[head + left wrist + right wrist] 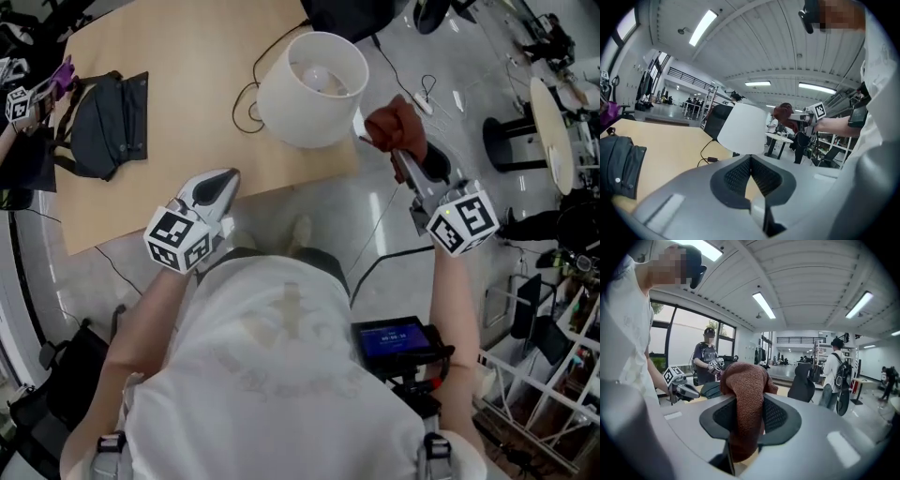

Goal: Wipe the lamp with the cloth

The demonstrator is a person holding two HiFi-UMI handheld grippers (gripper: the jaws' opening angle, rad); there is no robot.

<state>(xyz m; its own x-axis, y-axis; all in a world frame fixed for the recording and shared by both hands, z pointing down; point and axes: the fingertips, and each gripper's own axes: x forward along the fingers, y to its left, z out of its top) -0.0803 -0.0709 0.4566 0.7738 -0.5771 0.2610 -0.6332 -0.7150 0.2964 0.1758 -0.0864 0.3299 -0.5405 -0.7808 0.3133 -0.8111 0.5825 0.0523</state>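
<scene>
- My right gripper is clamped on the rust-red cloth. The cloth bunches out past the jaws just right of the white lamp, probably not quite touching it, though the steep head view makes that hard to judge.
- To wipe well, I would lay the bunched end flat on the shade's right wall and stroke around it lightly. The shade looks light and could tip.
- My left gripper has its jaws together on nothing, near the table's near edge and pointing at the lamp. It could steady the lamp while I wipe.
- The shade is open on top, with a bulb inside.
- A dark bag lies on the table's left. I cannot tell its contents.
</scene>
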